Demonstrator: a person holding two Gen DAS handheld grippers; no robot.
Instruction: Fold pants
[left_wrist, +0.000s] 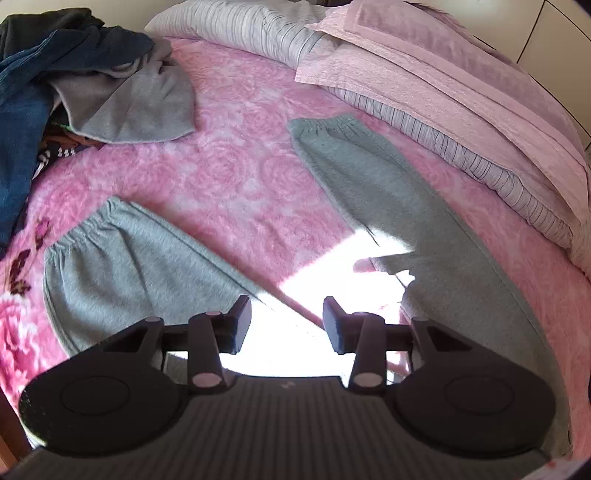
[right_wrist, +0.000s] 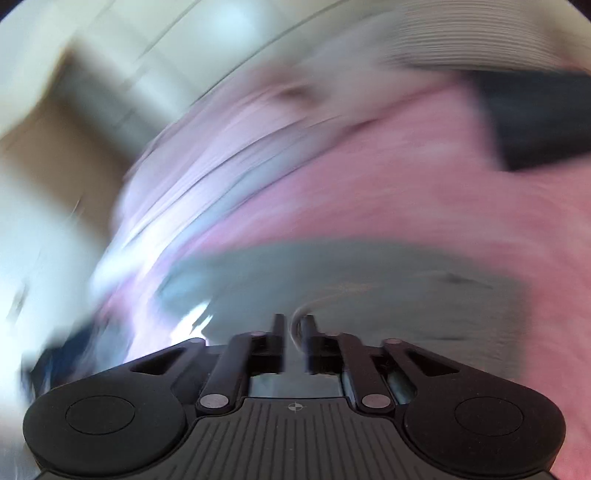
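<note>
Grey pants (left_wrist: 388, 206) lie on the pink bed (left_wrist: 229, 147), legs splayed in a V toward upper frame. Left gripper (left_wrist: 286, 325), jaws partly apart and empty, hangs over the crotch. Right gripper (right_wrist: 291, 325), jaws narrow, a pale cord between them; grip unclear through blur.

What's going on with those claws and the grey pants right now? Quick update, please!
Left claw open, empty, above the grey pants. Right claw nearly closed around a pale cord; view blurred. Pants spread legs apart on pink blanket, unfolded. Clothes pile off to the side.
</note>
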